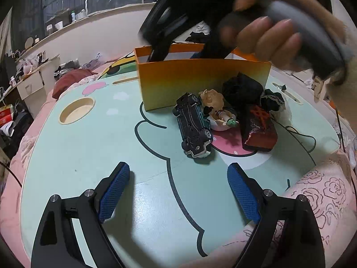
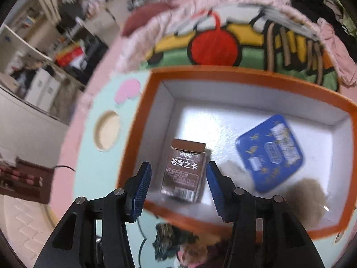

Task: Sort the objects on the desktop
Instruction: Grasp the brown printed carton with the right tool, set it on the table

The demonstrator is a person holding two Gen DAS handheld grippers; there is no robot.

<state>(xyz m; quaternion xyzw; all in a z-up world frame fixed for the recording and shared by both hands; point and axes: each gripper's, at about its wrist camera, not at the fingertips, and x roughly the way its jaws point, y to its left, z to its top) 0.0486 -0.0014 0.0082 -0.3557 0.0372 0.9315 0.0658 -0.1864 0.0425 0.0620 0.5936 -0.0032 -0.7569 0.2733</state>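
While your right tool (image 2: 178, 185) hangs spread and empty over the orange box (image 2: 245, 73), the brown card pack (image 2: 184, 170) lies inside beside a blue tin (image 2: 270, 154); your left tool (image 1: 178, 192) waits wide above the tabletop (image 1: 89, 147), facing the toy car (image 1: 194, 127).

Mint-green tabletop (image 1: 89, 156) with cartoon outlines and a round cup recess (image 1: 77, 110). Directly on it: orange box (image 1: 200, 82); just beside its front, toy car (image 1: 194, 126) lying overturned, doll figure (image 1: 217, 111), dark red block (image 1: 260, 129), black cloth (image 1: 242, 87).
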